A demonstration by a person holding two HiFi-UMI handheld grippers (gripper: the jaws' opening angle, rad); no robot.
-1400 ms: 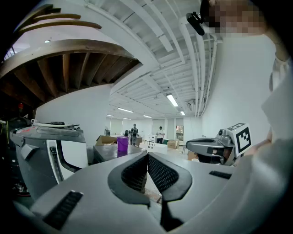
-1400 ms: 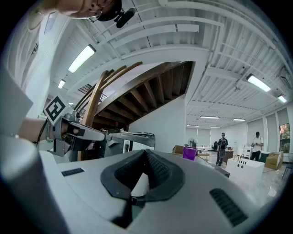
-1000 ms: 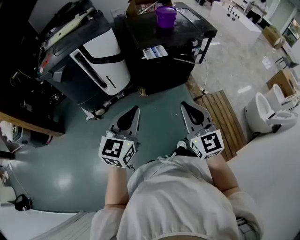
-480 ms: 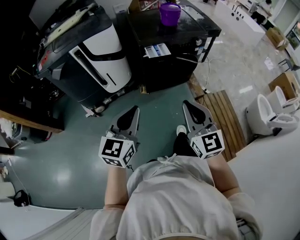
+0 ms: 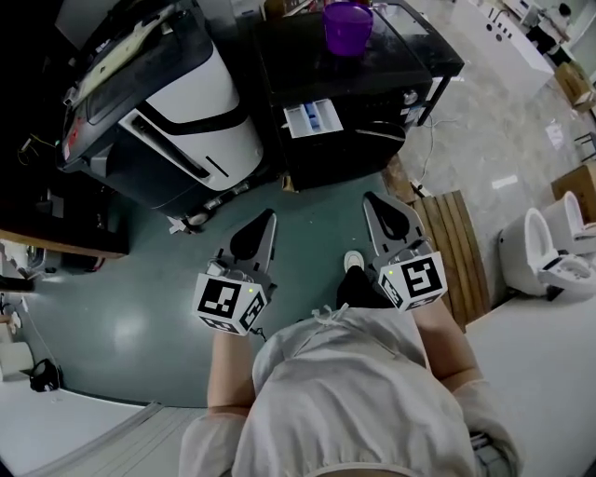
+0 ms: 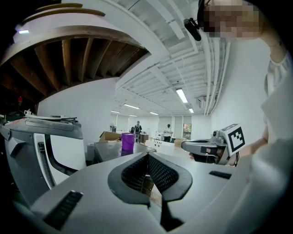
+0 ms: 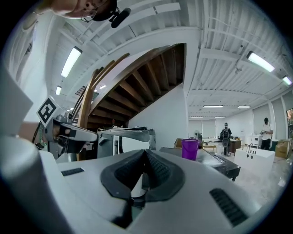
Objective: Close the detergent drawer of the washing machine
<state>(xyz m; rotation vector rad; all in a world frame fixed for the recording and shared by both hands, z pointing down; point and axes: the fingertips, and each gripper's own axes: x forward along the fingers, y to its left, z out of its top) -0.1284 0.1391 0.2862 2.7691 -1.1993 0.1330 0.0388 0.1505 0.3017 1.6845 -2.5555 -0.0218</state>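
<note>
In the head view a black washing machine [image 5: 358, 102] stands ahead, its white-and-blue detergent drawer [image 5: 313, 117] pulled out at the front top left. My left gripper [image 5: 264, 222] and right gripper [image 5: 379, 207] hover side by side over the green floor, short of the machine, both shut with nothing between the jaws. The left gripper view shows its own shut left gripper [image 6: 147, 155] with the right gripper's marker cube [image 6: 233, 138] to the side. The right gripper view shows the shut right gripper [image 7: 145, 152] and the machine's top [image 7: 208, 160] beyond it.
A purple cup [image 5: 347, 25] stands on the machine's top. A black-and-white appliance [image 5: 172, 112] leans at the left. A wooden slatted pallet [image 5: 449, 240] lies at the right, with a white toilet [image 5: 544, 252] beyond it. Two people stand far back in the hall.
The view has moved forward: the washing machine and open drawer sit lower and nearer in the head view. Both grippers keep their pose, shut.
</note>
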